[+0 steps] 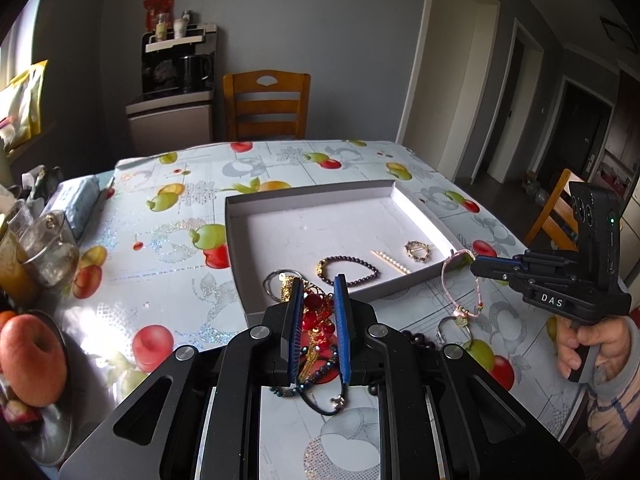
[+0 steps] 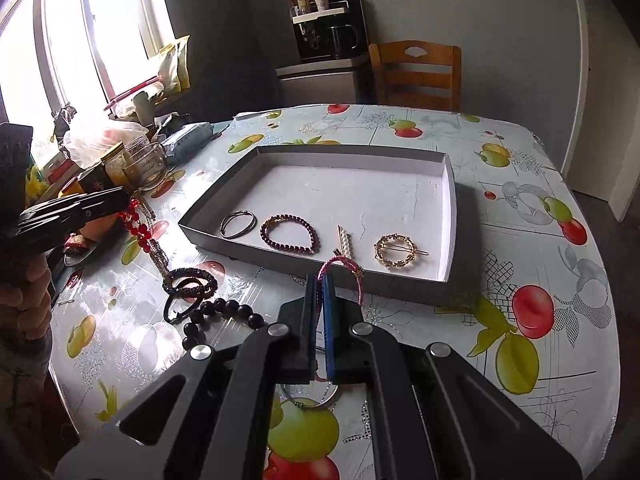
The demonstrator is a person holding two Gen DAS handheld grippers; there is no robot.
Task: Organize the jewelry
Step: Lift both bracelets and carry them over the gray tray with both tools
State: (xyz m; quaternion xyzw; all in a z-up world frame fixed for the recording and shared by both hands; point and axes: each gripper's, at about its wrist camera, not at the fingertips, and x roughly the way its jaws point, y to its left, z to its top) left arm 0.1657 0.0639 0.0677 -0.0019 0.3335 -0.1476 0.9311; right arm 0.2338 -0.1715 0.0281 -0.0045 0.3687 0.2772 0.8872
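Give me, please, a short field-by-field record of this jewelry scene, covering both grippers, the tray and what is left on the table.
left gripper: shut on red bead necklace, lifted off the table
right gripper: shut on pink cord bracelet
tray: grey, open, on fruit-print tablecloth
in tray: silver rings, dark red bead bracelet, pearl hair clip, gold round clip
on table: black bead bracelet, dark beaded bangles

A wooden chair (image 1: 266, 106) is standing behind the table (image 1: 280, 168), which is wearing a fruit-print cloth. An apple (image 1: 30, 360) is sitting on a metal plate (image 1: 60, 420), near glass jars (image 1: 48, 248). A dark kettle (image 2: 342, 42) is resting on a cabinet (image 2: 316, 84).
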